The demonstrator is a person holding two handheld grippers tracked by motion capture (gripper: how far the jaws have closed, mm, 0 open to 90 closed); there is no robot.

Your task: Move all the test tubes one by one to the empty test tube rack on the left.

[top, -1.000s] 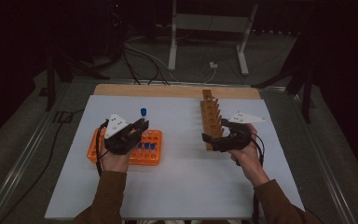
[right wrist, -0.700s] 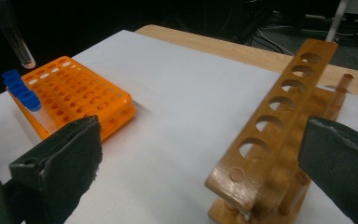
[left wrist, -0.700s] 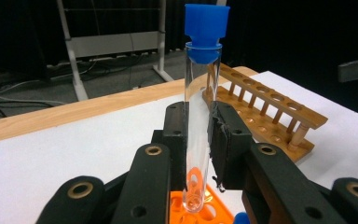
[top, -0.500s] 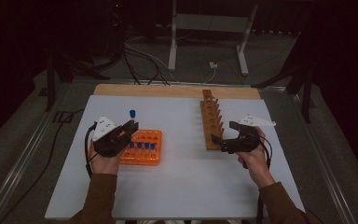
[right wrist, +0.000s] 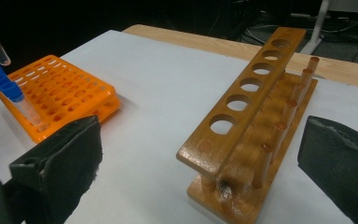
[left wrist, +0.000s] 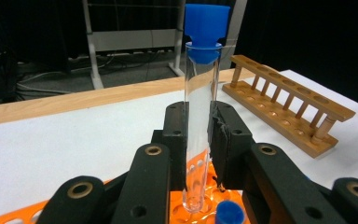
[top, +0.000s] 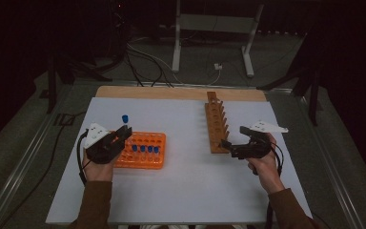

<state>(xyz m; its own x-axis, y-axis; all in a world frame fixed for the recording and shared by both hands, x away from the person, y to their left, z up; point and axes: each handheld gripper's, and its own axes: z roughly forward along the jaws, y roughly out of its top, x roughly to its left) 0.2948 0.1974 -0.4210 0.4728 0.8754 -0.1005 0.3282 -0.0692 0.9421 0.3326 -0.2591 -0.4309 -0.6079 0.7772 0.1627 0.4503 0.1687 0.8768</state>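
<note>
My left gripper (top: 123, 136) is shut on a clear test tube (left wrist: 200, 116) with a blue cap (top: 125, 118). The tube stands upright, its bottom just above the holes of the orange rack (top: 152, 140). Several blue-capped tubes (top: 143, 149) stand in that rack. My right gripper (top: 226, 145) is open with nothing between its jaws. It points at the near end of the wooden tube rack (right wrist: 251, 102), whose holes are bare. The orange rack (right wrist: 70, 93) lies off to the left in the right gripper view.
Both racks rest on a white board (top: 186, 191), which has a wooden strip (top: 171, 93) along its far edge. Behind the table stand a metal frame's legs (top: 176, 47) and loose cables (top: 147, 59) on the floor. A metal rail (top: 24, 162) runs along the table's left side.
The hands have drawn apart and a little lower: the left moved leftward with the tube still gripped, and the right moved rightward, away from the wooden rack's end.
</note>
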